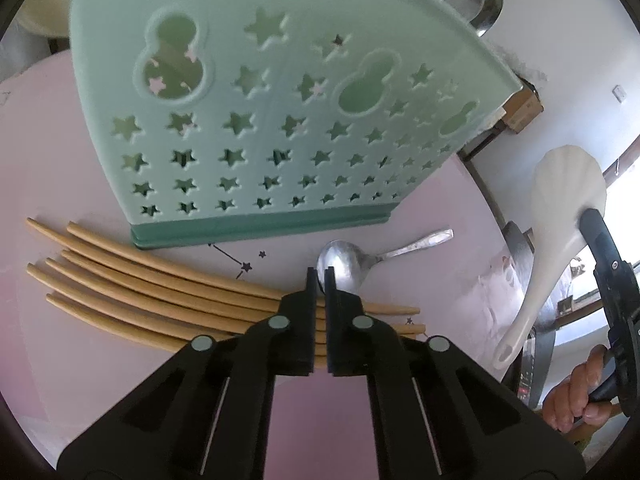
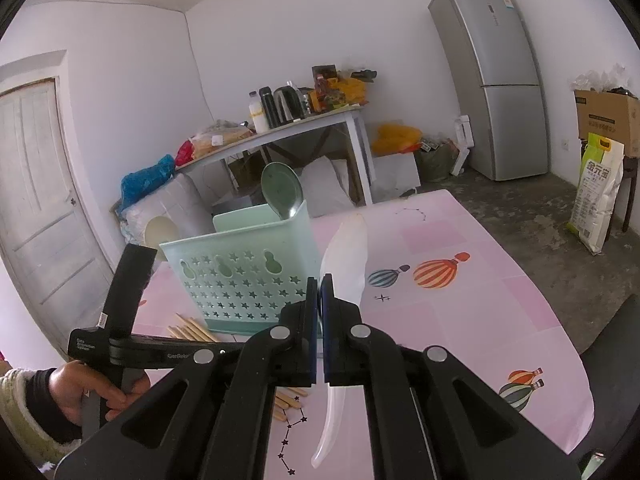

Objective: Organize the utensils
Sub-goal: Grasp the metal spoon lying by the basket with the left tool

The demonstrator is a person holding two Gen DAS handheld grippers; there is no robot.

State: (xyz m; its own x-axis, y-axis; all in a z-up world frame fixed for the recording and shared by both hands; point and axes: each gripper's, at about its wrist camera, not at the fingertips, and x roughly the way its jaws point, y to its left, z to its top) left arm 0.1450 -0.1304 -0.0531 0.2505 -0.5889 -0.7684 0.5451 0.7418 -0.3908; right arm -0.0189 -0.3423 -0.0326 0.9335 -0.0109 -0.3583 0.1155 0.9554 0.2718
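A mint-green utensil holder (image 1: 256, 120) with star cutouts stands on the pink table; it also shows in the right wrist view (image 2: 240, 276), holding a green ladle (image 2: 281, 192) and a cream spoon (image 2: 160, 234). Several wooden chopsticks (image 1: 160, 292) lie in front of it, beside a metal spoon (image 1: 344, 264). My left gripper (image 1: 319, 280) hovers over the chopsticks and the spoon bowl, jaws nearly closed with nothing visibly between them. My right gripper (image 2: 319, 288) is shut on a white rice paddle (image 2: 346, 256), held above the table right of the holder; it also shows in the left wrist view (image 1: 560, 216).
The pink tablecloth (image 2: 460, 312) has balloon prints. A metal lid or pan (image 1: 476, 0) shows behind the holder. Beyond the table are a cluttered side table (image 2: 280, 132), a fridge (image 2: 496, 80), a cardboard box (image 2: 608, 120) and a rice sack (image 2: 596, 192).
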